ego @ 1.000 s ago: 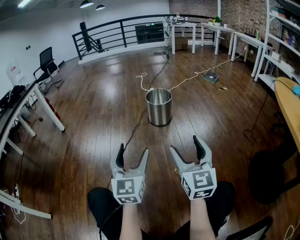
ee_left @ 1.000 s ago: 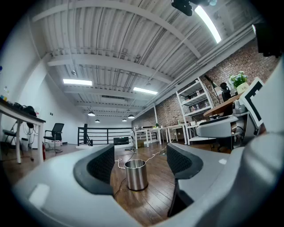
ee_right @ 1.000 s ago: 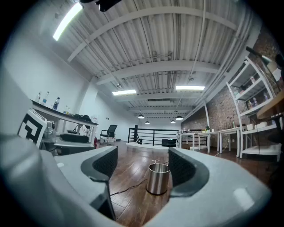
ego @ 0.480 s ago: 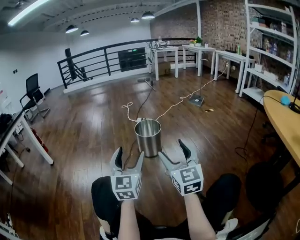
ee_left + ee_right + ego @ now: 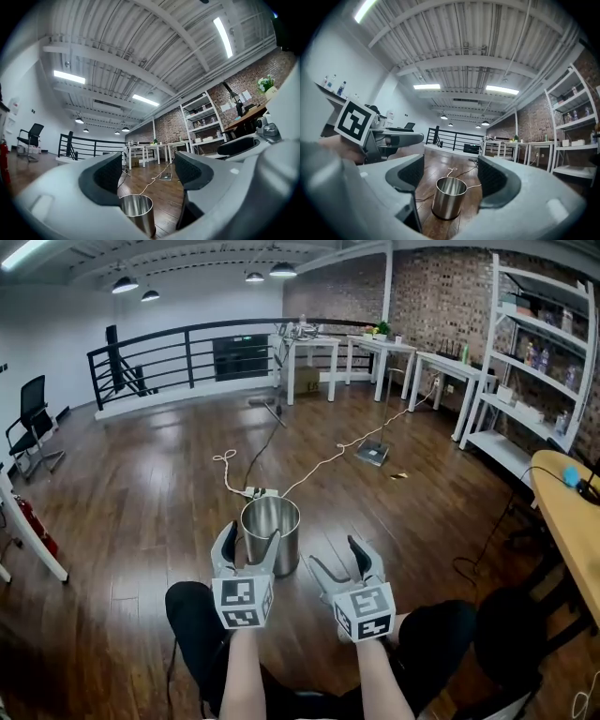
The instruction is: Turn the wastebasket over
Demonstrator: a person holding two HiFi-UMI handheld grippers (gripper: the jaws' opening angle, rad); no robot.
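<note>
2 empty claws hover near the upright bin [image 5: 273, 521]: my left claw [image 5: 249, 536] wide but closing, my right claw [image 5: 336, 554] wide.

Dark brown wooden plank floor [image 5: 131, 493] fills the middle of the head view, glossy under the lamps. Across the upper centre runs a black metal railing [image 5: 178, 345], with a plain white wall [image 5: 56, 329] behind it at the upper left. A red-brown brick wall [image 5: 441, 296] takes the upper right, with a row of white tables [image 5: 380, 343] before it and a tall white shelving unit [image 5: 534, 352] at the right edge. A black office chair [image 5: 33, 413] stands at far left. A curved light wooden desk [image 5: 567, 512] sits at lower right. Round ceiling lamps [image 5: 125, 284] hang along the top.
</note>
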